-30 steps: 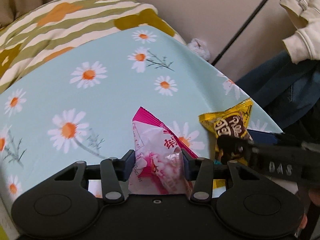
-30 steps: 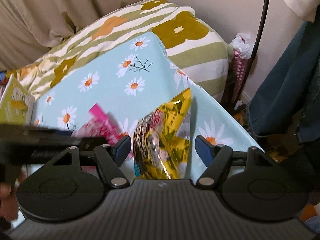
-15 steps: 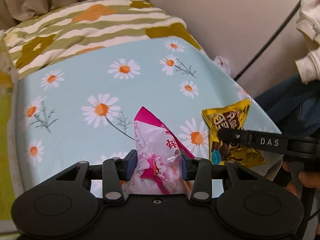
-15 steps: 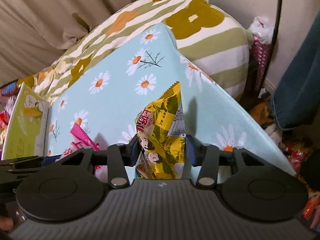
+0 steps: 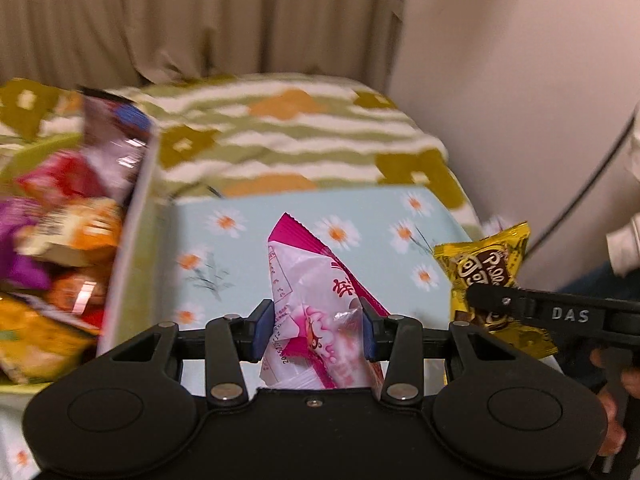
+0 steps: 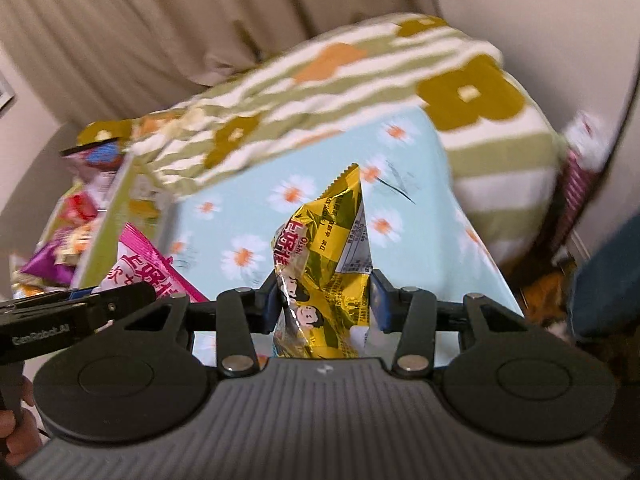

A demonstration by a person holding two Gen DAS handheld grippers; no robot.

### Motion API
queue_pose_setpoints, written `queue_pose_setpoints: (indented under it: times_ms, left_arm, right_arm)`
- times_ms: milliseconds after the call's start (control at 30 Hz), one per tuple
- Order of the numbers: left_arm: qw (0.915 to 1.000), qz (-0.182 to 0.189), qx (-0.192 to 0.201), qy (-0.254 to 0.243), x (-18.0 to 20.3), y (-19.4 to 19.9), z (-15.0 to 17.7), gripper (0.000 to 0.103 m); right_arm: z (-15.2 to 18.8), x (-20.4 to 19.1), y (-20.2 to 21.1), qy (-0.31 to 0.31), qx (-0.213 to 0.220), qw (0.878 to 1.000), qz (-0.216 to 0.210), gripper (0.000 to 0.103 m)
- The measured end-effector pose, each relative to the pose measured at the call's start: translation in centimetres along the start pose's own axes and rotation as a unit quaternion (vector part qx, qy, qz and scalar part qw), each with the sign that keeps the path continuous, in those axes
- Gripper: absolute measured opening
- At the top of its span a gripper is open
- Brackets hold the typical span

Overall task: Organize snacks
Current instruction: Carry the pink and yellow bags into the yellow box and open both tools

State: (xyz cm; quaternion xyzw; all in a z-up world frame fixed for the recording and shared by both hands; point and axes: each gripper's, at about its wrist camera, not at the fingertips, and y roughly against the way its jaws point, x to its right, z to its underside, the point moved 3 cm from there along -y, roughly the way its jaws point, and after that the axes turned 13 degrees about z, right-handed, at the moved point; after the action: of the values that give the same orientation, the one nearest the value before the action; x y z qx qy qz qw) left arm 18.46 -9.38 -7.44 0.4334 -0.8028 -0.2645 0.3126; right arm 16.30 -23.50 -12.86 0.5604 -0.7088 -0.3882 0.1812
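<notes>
My left gripper (image 5: 316, 330) is shut on a pink and white snack packet (image 5: 320, 312), held above the daisy-print cloth (image 5: 240, 248). My right gripper (image 6: 326, 300) is shut on a yellow snack packet (image 6: 332, 264), also lifted off the cloth. The yellow packet shows at the right of the left wrist view (image 5: 488, 268), and the pink packet at the left of the right wrist view (image 6: 148, 276). A green box (image 5: 124, 248) full of assorted snack packets (image 5: 60, 236) stands at the left in both views.
A green, white and orange striped blanket (image 5: 288, 140) lies behind the cloth. Beige curtains (image 5: 160, 20) and a pale wall (image 5: 520, 80) stand behind. Clothing hangs at the far right, and clutter lies on the floor (image 6: 548, 300) beyond the table's right edge.
Both grippers have risen and swung left with their packets. The right gripper closed on the yellow packet. The snack box has come into view at the left.
</notes>
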Motion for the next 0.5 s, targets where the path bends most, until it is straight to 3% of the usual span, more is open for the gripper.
queue_pose_setpoints:
  times_ms: [200, 500]
  left_arm:
    - [0.9965, -0.051, 0.055, 0.037, -1.0, 4.9, -0.7, 0.047]
    - [0.9832, -0.12, 0.113, 0.079, -5.6, 11.4, -2.3, 0.047]
  right_arm:
    - [-2.8, -4.4, 3.0, 0.056, 0.025, 0.996, -0.065, 0.06]
    - [-5.6, -13.1, 4.9, 0.124, 0.044, 0.979, -0.157, 0.06]
